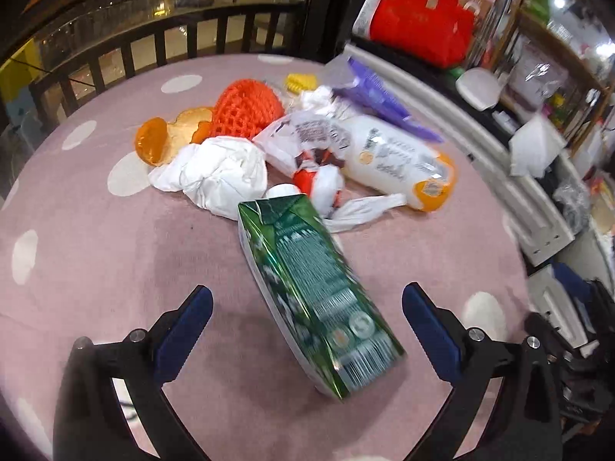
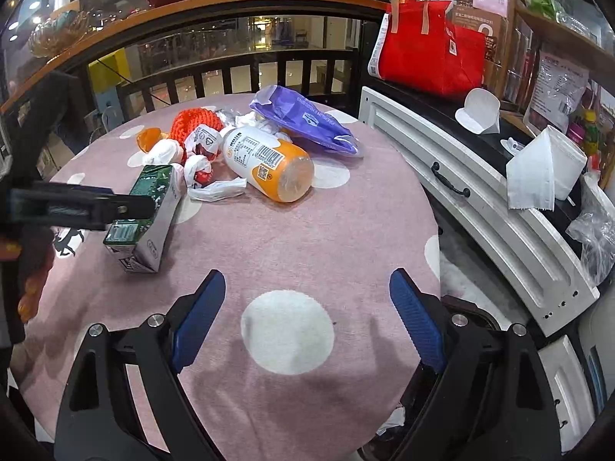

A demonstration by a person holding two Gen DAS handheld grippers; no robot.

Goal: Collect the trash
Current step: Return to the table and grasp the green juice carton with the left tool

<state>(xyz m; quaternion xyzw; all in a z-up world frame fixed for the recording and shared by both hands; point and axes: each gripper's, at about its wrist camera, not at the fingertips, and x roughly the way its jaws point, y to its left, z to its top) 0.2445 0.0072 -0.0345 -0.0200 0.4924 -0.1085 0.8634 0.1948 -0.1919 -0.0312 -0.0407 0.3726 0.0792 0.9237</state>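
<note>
Left gripper fingers spread around green carton, right gripper open (white side label visible there only)

Left gripper spread wide around green carton, crumpled white bag beyond, pink tablecloth

Little print can be read here. The purple packet at the far side of the table carries upside-down white lettering that seems to read "PREMIUM" followed by a word too blurred to make out. The bottle with the orange base shows a barcode and a QR code among small illegible print, the green carton shows a barcode at its near end with unreadable text above it, and the crumpled white wrapper bears a triangular symbol.
</note>
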